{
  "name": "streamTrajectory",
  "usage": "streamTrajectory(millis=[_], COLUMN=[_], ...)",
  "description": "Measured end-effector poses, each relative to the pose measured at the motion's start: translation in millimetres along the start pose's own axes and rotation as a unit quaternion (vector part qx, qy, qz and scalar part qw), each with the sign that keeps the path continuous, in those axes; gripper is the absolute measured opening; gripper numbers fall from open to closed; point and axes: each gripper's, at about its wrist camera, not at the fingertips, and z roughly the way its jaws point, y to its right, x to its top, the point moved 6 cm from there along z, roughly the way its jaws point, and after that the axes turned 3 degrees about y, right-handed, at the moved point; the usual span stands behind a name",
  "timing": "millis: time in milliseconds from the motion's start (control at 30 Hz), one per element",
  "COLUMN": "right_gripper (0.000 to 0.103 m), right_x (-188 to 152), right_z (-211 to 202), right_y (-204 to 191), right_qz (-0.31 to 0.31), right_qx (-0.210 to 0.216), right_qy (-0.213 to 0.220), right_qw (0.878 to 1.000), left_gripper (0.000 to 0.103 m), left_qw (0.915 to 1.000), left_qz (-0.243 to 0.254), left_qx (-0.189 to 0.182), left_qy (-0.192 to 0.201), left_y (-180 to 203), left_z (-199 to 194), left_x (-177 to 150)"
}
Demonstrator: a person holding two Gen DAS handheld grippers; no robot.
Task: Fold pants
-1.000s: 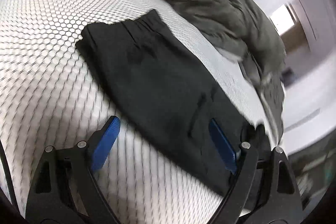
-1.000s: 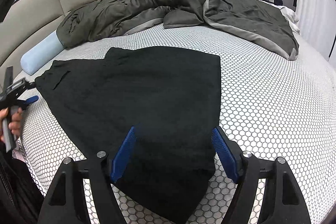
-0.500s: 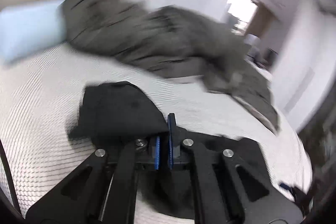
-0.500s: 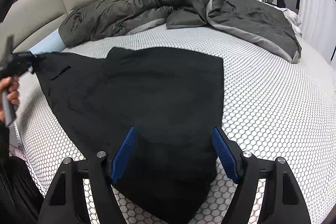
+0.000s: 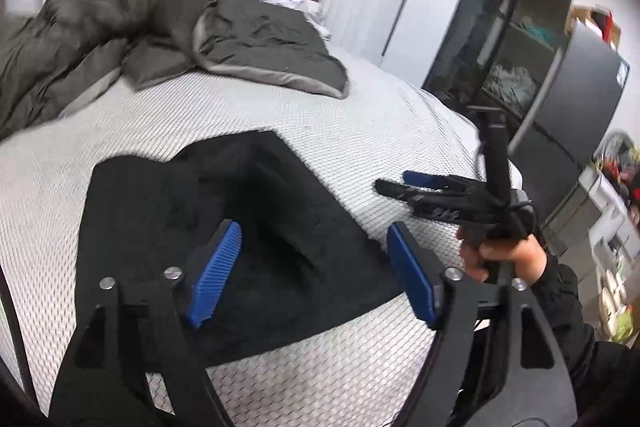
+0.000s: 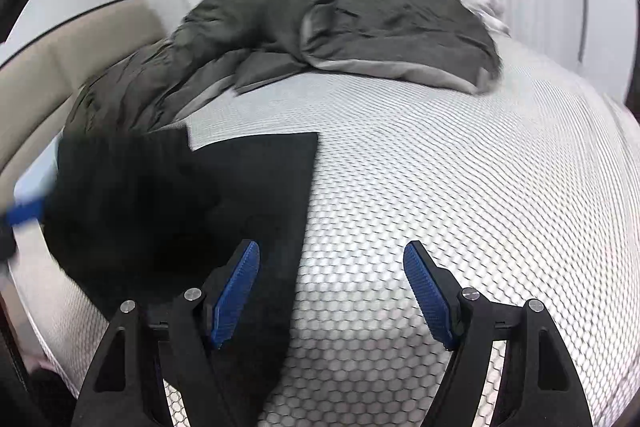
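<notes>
The black pants (image 5: 168, 227) lie folded over on the white honeycomb-patterned bed (image 5: 360, 131). In the right wrist view the pants (image 6: 256, 187) lie at the left, with a blurred raised layer on their left side. My left gripper (image 5: 314, 263) is open and empty, its fingers above the pants' near edge. My right gripper (image 6: 332, 291) is open and empty, over the pants' right edge and the bare sheet. The right gripper also shows in the left wrist view (image 5: 404, 185), held in a hand at the right, beside the pants.
A crumpled olive-grey duvet (image 5: 168, 23) lies across the far side of the bed (image 6: 480, 187); it also shows in the right wrist view (image 6: 320, 31). A beige headboard (image 6: 52, 75) is at the left. A dark cabinet (image 5: 520, 27) stands past the bed's right edge.
My left gripper shut on the pants' waist end, carried it over the rest of the pants, and has opened and let go. My right gripper shifted right, off the pants' middle.
</notes>
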Motion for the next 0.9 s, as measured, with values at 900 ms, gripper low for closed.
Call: streamTrajectory(millis=[900], right_gripper=[0.038], right_x=[-42.3], right_z=[25.6], right_y=[-75.8], right_qz=[0.033], right_qx=[0.194], right_qy=[-0.122], right_qw=[0.973], left_gripper=[0.078], left_qw=[0.9745], left_qz=[-0.07], left_qx=[0.211], left_qy=[-0.026], left_y=[-162.3], left_z=[-13.7], left_x=[-53.8])
